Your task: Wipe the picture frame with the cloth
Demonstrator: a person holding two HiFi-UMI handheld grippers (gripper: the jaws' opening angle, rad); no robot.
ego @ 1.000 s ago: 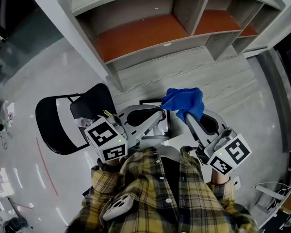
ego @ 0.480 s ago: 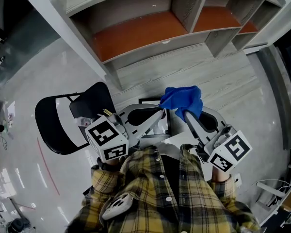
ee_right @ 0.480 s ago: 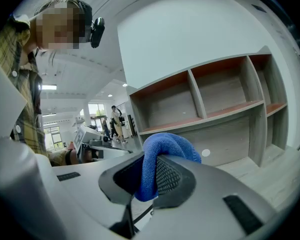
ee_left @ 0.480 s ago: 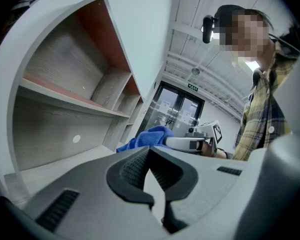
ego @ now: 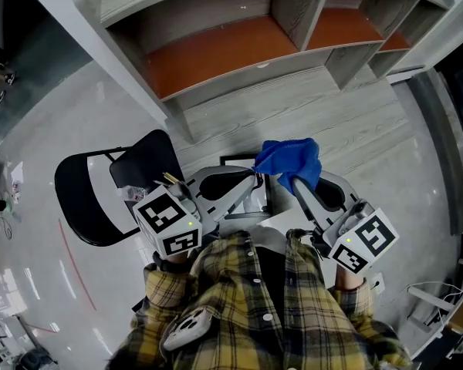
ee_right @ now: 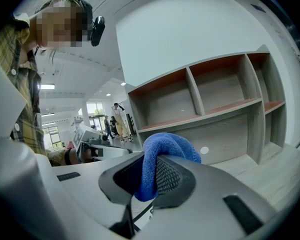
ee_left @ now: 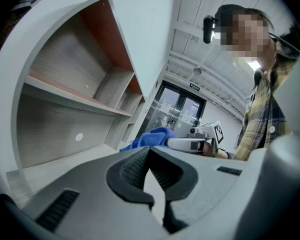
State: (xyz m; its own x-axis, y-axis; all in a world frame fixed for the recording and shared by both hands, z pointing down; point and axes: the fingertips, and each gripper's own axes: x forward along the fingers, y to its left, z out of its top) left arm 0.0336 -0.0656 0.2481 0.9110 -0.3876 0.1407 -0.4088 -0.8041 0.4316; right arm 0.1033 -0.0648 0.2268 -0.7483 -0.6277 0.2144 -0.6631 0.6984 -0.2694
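Observation:
A blue cloth [ego: 292, 163] is bunched in my right gripper [ego: 297, 179], whose jaws are shut on it; the right gripper view shows the cloth [ee_right: 165, 146] folded over the pads. My left gripper [ego: 255, 177] is held just to its left, jaws shut with nothing seen between the pads in the left gripper view [ee_left: 149, 149]. A thin dark-edged picture frame [ego: 233, 160] shows under the left gripper's fingers in the head view; whether the tips touch it I cannot tell. The cloth [ee_left: 150, 138] also shows beyond the left jaws.
A grey shelf unit with orange-brown shelves [ego: 216, 52] stands ahead over a pale wood-grain surface [ego: 332, 122]. A black chair [ego: 100, 199] is at the left on the glossy floor. The person's plaid shirt fills the bottom of the head view.

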